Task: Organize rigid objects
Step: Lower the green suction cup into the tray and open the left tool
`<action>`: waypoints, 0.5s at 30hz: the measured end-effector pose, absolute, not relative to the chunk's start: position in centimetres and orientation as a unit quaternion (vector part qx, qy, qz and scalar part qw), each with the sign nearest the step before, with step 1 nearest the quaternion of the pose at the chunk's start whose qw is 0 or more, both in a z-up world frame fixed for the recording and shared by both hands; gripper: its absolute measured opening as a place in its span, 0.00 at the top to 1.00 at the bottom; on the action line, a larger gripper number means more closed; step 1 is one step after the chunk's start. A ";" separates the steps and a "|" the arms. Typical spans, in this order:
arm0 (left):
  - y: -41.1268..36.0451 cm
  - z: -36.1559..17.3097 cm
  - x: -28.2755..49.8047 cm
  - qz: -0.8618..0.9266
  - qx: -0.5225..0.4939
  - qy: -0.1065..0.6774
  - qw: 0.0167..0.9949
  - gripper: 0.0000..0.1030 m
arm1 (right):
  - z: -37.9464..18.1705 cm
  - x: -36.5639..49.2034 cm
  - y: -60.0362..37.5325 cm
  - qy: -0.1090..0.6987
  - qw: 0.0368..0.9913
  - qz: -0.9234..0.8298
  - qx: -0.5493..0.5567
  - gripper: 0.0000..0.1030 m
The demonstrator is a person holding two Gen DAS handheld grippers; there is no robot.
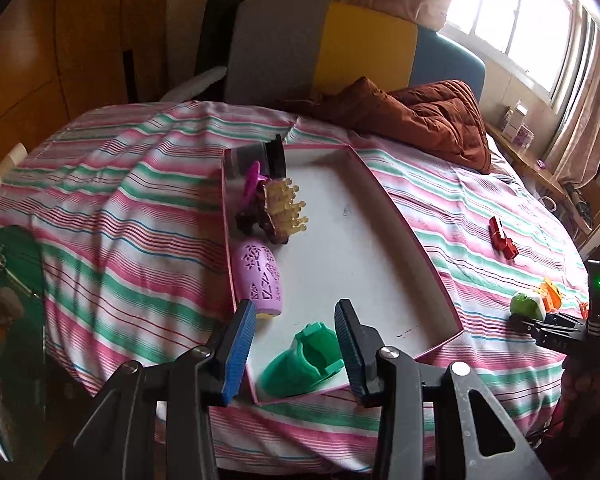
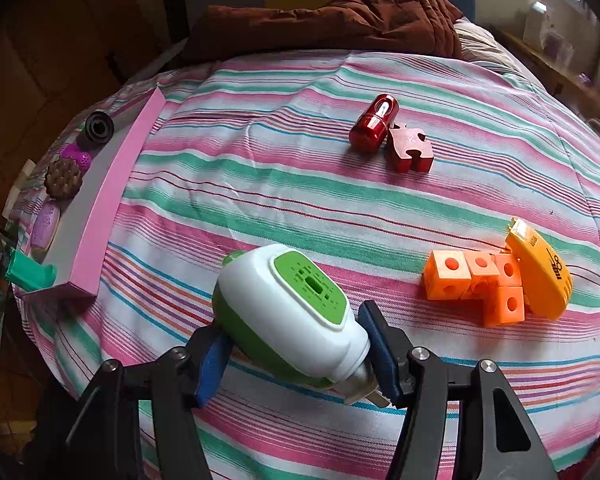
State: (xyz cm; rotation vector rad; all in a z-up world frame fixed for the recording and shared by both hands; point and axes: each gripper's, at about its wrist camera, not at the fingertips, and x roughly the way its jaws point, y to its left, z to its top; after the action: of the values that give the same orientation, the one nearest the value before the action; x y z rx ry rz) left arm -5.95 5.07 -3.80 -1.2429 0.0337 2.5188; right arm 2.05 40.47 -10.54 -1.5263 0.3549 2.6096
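Right gripper clamps the white-and-green plug-in device low over the bed's near edge, its prongs half hidden. Left gripper hangs released above the green piece in the pink tray.

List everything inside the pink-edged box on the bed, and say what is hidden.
In the pink-edged box: a green holder, lilac case, brown bristle brush, magenta piece and black cylinder. The brush covers part of the magenta piece.
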 end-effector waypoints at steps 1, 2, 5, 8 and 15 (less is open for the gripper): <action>5.0 -3.7 -5.9 0.885 -0.435 0.013 0.165 0.60 | -10.5 2.0 40.5 0.117 0.051 0.856 -0.501 0.39; 4.9 -3.7 -5.7 0.885 -0.435 0.013 0.164 0.60 | -10.5 2.0 40.5 0.118 0.052 0.856 -0.501 0.39; 4.7 -3.6 -5.4 0.886 -0.433 0.016 0.163 0.60 | -10.6 1.9 40.4 0.122 0.059 0.854 -0.502 0.39; 4.5 -3.6 -5.2 0.887 -0.433 0.017 0.161 0.60 | -10.5 1.8 40.4 0.122 0.063 0.852 -0.506 0.39; 3.6 -4.0 -4.9 0.886 -0.436 0.010 0.159 0.60 | -10.5 1.5 39.8 0.102 0.068 0.847 -0.516 0.39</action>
State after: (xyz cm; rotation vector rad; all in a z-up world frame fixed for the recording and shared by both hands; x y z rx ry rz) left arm -4.88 3.61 -3.98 -1.2462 0.0272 2.5331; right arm 1.49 39.79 -10.50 -1.5555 0.3085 2.5526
